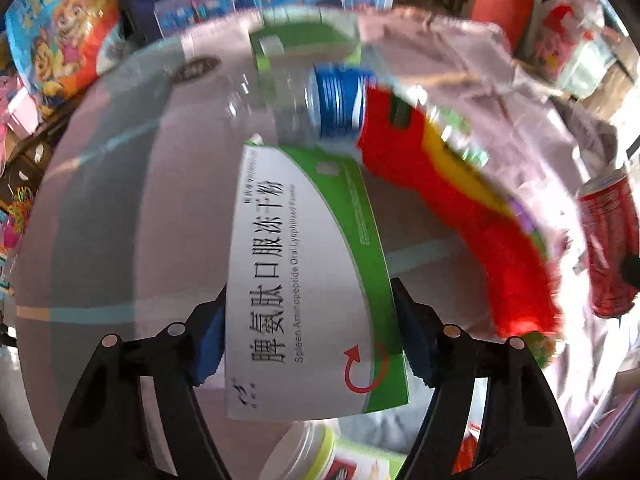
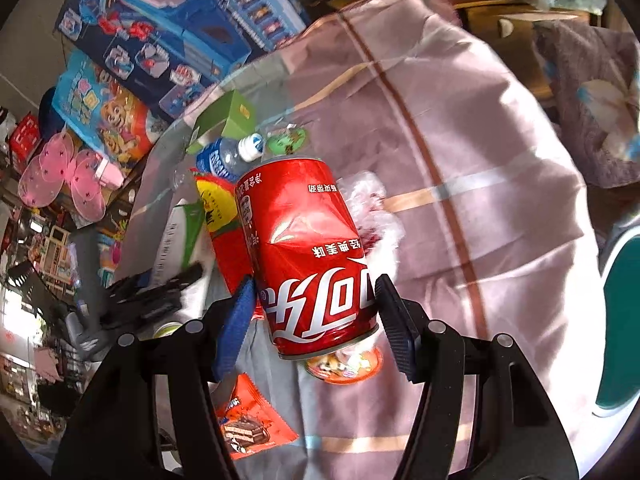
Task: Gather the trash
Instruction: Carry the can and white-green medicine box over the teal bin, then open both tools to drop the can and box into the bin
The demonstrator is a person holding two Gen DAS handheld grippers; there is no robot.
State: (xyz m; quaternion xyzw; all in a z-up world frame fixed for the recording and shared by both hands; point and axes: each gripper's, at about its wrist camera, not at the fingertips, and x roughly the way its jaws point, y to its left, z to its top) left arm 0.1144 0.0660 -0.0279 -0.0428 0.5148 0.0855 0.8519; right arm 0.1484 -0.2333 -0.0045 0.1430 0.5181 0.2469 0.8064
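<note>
My left gripper [image 1: 308,340] is shut on a white and green medicine box [image 1: 308,280], with a blue pad against each long side. Beyond it lie a clear water bottle with a blue label [image 1: 336,100] and a red and yellow snack bag [image 1: 460,216]. My right gripper [image 2: 316,320] is shut on a dented red cola can [image 2: 312,264], held upside down above the pink striped cloth [image 2: 460,184]. The can [image 1: 608,248] also shows at the right edge of the left wrist view. The left gripper [image 2: 160,292] and its box [image 2: 180,240] appear at the left of the right wrist view.
On the cloth lie an orange biscuit wrapper [image 2: 248,424], a round printed lid [image 2: 344,364], crumpled clear plastic [image 2: 372,208], the bottle [image 2: 228,156] and a green box [image 2: 228,116]. Toy boxes [image 2: 160,32] are stacked behind the round glass tabletop [image 1: 100,200].
</note>
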